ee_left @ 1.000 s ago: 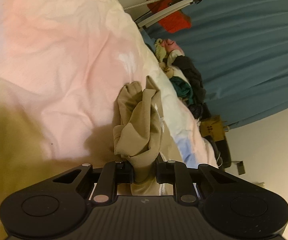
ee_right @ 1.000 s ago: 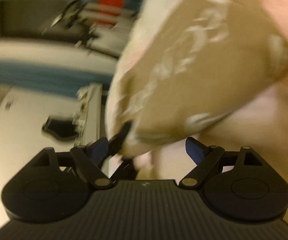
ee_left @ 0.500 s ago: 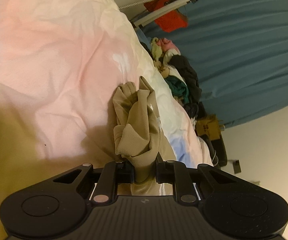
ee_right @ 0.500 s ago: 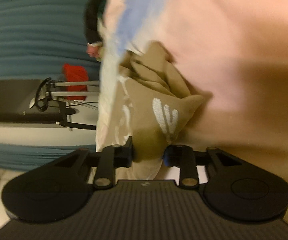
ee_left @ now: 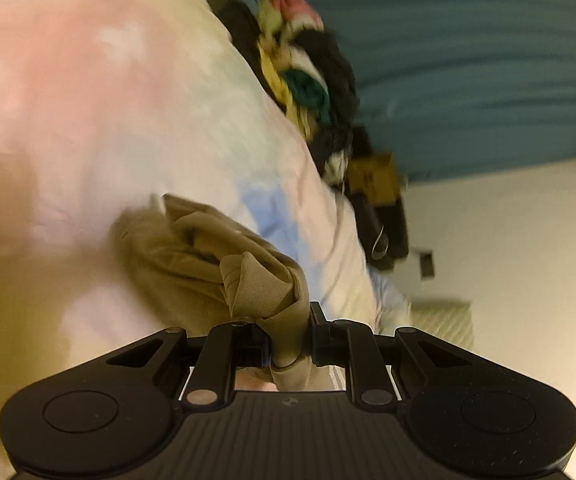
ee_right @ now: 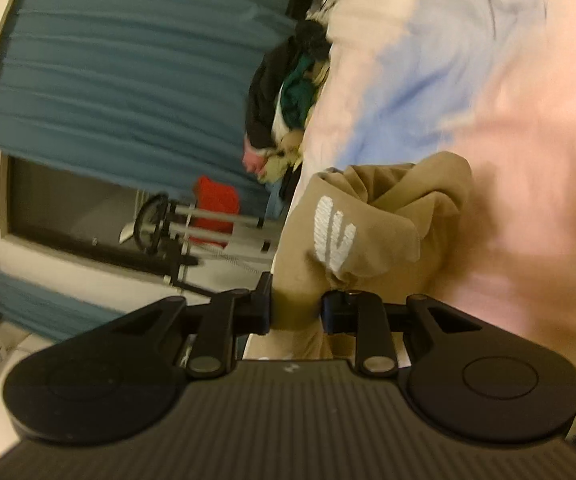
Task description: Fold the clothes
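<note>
A tan garment [ee_left: 208, 256] with a white printed mark [ee_right: 334, 236] lies bunched over the pale pink and blue bedsheet [ee_left: 88, 92]. My left gripper [ee_left: 287, 336] is shut on a ribbed fold of the tan garment. My right gripper [ee_right: 295, 312] is shut on another bunch of the same garment [ee_right: 368, 224], just below the white mark. The cloth hides the fingertips of both grippers. Both views are tilted and blurred.
A heap of mixed clothes [ee_left: 308, 84] lies at the bed's far edge, also in the right wrist view [ee_right: 288, 96]. Behind it hangs a blue curtain [ee_left: 468, 60]. A metal rack with a red item [ee_right: 212, 208] stands by the wall. A cardboard box [ee_left: 372, 178] sits on the floor.
My right gripper went from open to shut on the tan garment. Both grippers have swung with the cloth; the left view has turned toward the clothes heap and the wall.
</note>
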